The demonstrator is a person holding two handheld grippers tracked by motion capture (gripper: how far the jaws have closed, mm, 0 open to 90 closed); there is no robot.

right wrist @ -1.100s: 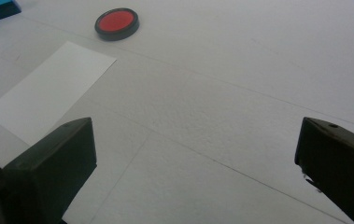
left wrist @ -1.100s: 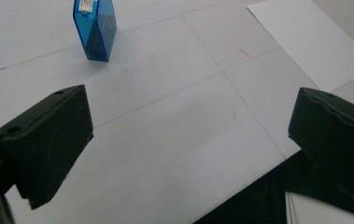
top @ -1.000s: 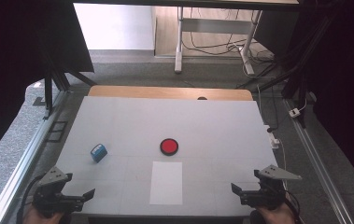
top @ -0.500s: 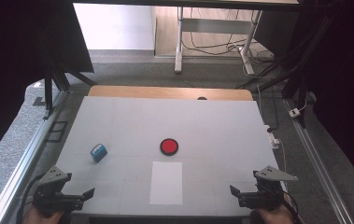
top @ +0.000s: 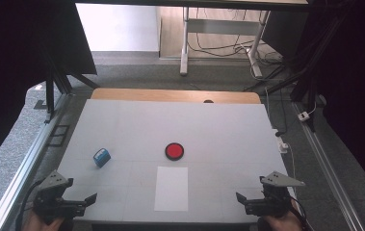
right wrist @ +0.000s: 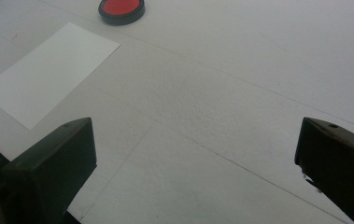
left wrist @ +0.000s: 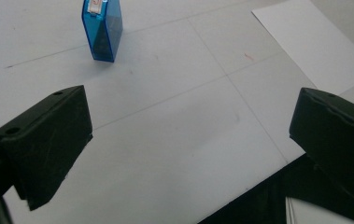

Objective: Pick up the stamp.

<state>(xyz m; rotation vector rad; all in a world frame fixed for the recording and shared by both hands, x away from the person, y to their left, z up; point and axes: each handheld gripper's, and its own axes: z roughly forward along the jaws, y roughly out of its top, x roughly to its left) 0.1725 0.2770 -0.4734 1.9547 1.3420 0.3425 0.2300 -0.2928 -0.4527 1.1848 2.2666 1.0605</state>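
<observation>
Fingers [left wrist: 48,140] of left gripper [top: 67,204] apart, empty | right gripper [top: 257,204] likewise spread | blue stamp [left wrist: 102,29] ahead of left fingers, well apart | red pad [right wrist: 121,10], paper sheet [right wrist: 48,72] beyond right fingers | tabletop [top: 218,125] layout probably staged for stamping.

count on my table [top: 122,120]: one blue stamp [top: 101,157], one red pad [top: 174,151], one white sheet [top: 171,188]. two grippers, my left [top: 89,198] and right [top: 240,198], two jaws each.
</observation>
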